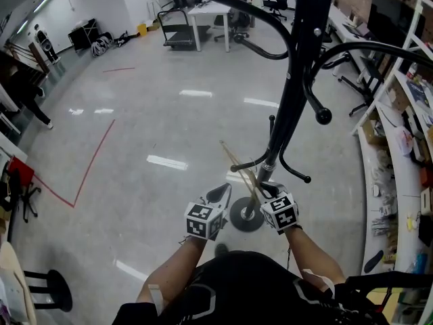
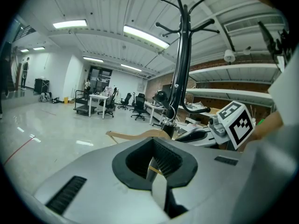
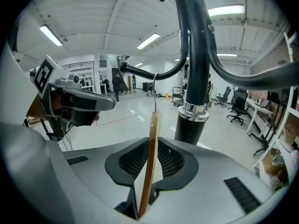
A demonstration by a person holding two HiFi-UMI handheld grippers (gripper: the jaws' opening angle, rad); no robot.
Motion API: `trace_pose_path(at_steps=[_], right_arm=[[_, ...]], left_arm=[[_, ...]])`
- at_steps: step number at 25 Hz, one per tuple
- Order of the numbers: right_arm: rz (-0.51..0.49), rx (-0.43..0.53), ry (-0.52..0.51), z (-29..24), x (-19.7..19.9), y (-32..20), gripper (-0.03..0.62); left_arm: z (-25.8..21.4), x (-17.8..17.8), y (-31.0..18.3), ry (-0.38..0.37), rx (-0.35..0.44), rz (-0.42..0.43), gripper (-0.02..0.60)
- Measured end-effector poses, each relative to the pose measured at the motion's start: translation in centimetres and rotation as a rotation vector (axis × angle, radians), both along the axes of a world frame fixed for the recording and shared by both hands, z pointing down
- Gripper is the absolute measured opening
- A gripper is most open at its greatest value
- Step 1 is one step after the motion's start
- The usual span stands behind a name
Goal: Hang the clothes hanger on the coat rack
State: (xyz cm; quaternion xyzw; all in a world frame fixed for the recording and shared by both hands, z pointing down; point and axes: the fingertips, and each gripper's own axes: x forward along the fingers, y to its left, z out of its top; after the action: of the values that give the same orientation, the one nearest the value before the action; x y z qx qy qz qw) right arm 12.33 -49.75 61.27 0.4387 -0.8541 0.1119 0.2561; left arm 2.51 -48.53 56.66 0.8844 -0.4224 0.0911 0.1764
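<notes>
A wooden clothes hanger [image 1: 240, 168] slants between my two grippers, close to the black coat rack [image 1: 294, 80]. My right gripper [image 1: 267, 189] is shut on the hanger's edge [image 3: 152, 153]. The hanger's metal hook [image 3: 154, 90] reaches up to a curved rack arm [image 3: 140, 71]; I cannot tell whether it rests on it. My left gripper [image 1: 226, 188] is shut, with the hanger's thin lower bar [image 2: 156, 170] crossing between its jaws. The hanger's arm [image 2: 140, 134] shows beyond them. The rack pole [image 3: 196, 69] stands just right of the hanger.
The rack's round base [image 1: 245, 215] sits on the glossy floor below the grippers. Lower rack arms [image 1: 298, 171] stick out near the right gripper. White shelving [image 1: 399, 147] with clutter lines the right side. A black stool [image 1: 47, 290] stands at lower left, and a desk [image 1: 210, 9] far back.
</notes>
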Motion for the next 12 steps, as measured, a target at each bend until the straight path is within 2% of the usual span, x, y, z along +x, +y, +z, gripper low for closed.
trace_pose_path(at_steps=[12], right_arm=[[-0.003, -0.018, 0.006, 0.3, -0.7, -0.4, 0.058]], left_arm=[[-0.3, -1.1, 0.4, -0.006, 0.004, -0.018, 0.0]])
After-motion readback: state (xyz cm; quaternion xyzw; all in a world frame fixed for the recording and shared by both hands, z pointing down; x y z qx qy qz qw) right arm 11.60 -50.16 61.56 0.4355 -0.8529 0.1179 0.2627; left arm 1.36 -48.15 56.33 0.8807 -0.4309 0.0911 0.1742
